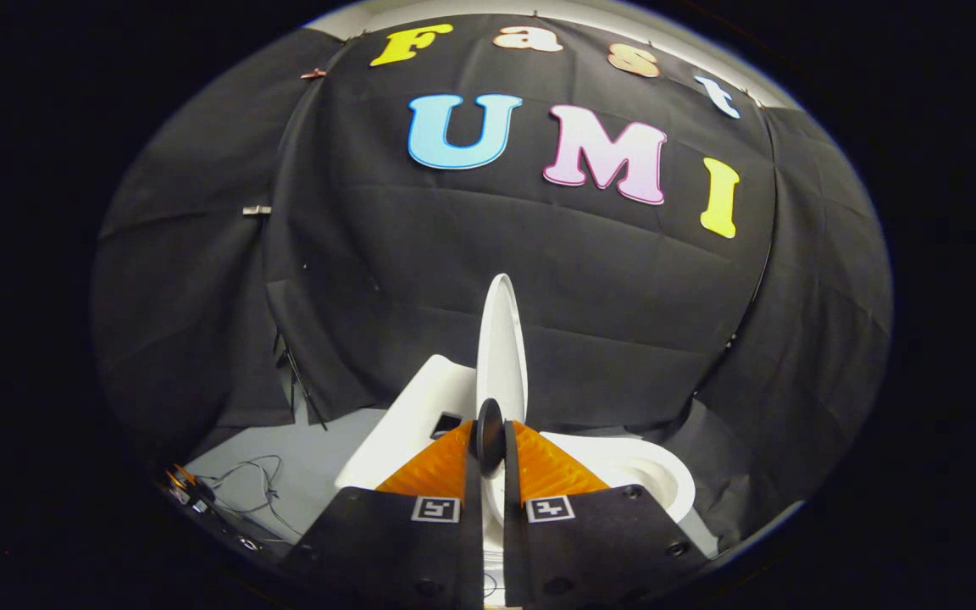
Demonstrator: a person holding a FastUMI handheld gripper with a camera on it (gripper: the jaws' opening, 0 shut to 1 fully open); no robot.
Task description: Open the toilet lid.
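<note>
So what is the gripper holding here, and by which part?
The gripper is shut on the toilet lid, pinching its thin edge; the lid stands upright.

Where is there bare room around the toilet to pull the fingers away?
Fingers are shut on the raised lid. Bare grey floor lies beside the tank, bordered by the cloth wall. Cables crowd its near edge; the bowl fills the other side.

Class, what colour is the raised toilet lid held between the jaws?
White: the upright plastic toilet lid, clearest in the gripper view.
</note>
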